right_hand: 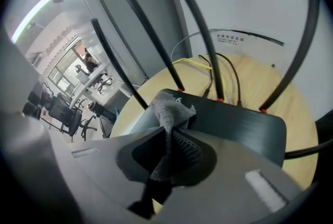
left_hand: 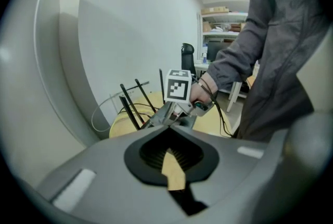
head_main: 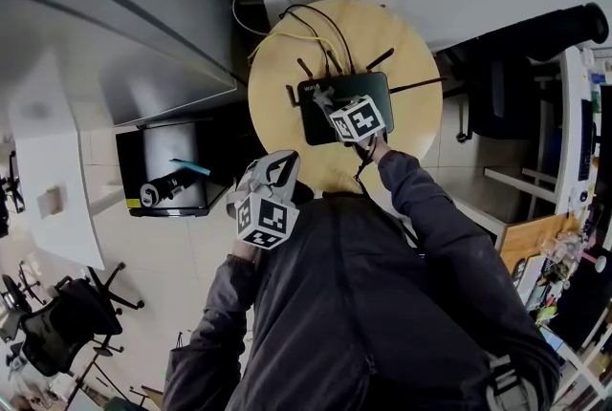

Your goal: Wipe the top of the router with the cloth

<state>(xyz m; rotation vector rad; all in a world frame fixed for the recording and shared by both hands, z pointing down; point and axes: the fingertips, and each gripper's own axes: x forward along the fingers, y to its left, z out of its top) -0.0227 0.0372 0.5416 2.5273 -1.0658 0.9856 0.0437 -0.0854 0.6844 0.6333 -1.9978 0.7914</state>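
Note:
A black router [head_main: 330, 118] with several antennas lies on a round wooden table [head_main: 411, 46]. My right gripper [head_main: 328, 101] hovers over the router's left part, shut on a grey cloth [head_main: 321, 96]. In the right gripper view the cloth [right_hand: 171, 113] is pinched between the jaws and bunches against the router's [right_hand: 244, 124] ribbed top near its left end. My left gripper [head_main: 277, 162] is held back near the person's body, just short of the table edge. Its jaws stand shut with nothing in them, and in its own view the left gripper [left_hand: 168, 125] points at the table [left_hand: 122, 123] and the right gripper [left_hand: 174, 111].
Yellow, black and white cables [head_main: 287, 29] run off the router's back toward the wall. A grey curved panel [head_main: 105, 27] stands left of the table, with a dark box [head_main: 172, 175] on the floor beside it. Office chairs [head_main: 67, 318] stand at lower left, desks [head_main: 535, 189] at right.

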